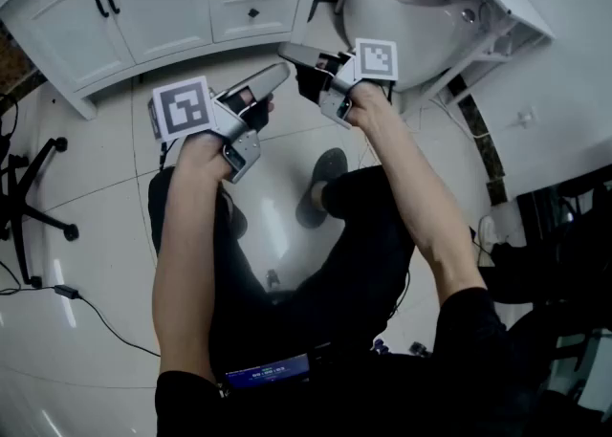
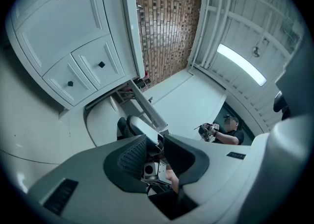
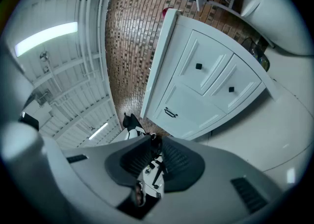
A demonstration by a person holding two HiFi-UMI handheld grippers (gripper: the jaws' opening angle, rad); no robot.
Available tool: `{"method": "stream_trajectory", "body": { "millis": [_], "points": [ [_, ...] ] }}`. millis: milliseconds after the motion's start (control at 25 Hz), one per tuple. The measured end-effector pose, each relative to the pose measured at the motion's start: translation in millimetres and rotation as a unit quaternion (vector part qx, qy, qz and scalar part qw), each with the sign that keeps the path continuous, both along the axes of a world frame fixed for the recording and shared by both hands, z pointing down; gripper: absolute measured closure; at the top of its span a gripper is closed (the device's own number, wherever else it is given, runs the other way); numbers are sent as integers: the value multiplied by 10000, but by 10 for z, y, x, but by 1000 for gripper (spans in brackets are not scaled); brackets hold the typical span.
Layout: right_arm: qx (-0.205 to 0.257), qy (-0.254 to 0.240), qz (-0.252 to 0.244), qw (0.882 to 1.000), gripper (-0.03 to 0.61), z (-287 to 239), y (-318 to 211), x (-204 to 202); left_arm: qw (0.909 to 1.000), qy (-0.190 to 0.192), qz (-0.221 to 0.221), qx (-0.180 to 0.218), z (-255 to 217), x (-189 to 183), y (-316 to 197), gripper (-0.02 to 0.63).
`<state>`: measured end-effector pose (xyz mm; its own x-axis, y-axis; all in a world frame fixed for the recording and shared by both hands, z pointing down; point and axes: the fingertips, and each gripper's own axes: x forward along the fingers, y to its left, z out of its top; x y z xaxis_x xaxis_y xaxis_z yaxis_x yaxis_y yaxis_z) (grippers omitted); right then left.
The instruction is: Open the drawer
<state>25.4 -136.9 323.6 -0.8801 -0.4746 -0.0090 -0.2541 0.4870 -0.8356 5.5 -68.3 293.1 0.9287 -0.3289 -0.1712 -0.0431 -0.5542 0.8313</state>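
Note:
A white cabinet (image 1: 143, 14) stands at the top of the head view. Its two drawers, one above the other, are both closed; the lower drawer (image 1: 253, 12) has a small black knob. In the left gripper view the same drawers (image 2: 100, 64) appear at upper left, and in the right gripper view these drawers (image 3: 198, 66) are at upper right. My left gripper (image 1: 279, 73) and right gripper (image 1: 286, 50) are held in front of me, tips pointing toward each other, well short of the cabinet. Both are shut with nothing between the jaws.
The cabinet's double doors (image 1: 105, 0) carry black bar handles. A white rounded fixture (image 1: 411, 14) stands at upper right. An office chair base (image 1: 29, 196) and a floor cable (image 1: 86, 306) lie at left. Another person (image 2: 228, 132) is far off.

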Motion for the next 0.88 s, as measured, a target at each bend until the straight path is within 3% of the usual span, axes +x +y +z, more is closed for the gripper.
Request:
{"method": "stream_trajectory", "body": {
  "millis": [320,480,880],
  "points": [
    [1,18,-88,10000,489,127,-46,29,9998,-67,-208,8,131,-52,-66,506],
    [-149,112,-155,9997,489,132,-429,25,9995,-94,-300,-86,63,-91,-456,507],
    [-319,348,-246,9986,489,352,-868,47,9987,-152,-444,-220,142,-134,-861,507]
  ]
}}
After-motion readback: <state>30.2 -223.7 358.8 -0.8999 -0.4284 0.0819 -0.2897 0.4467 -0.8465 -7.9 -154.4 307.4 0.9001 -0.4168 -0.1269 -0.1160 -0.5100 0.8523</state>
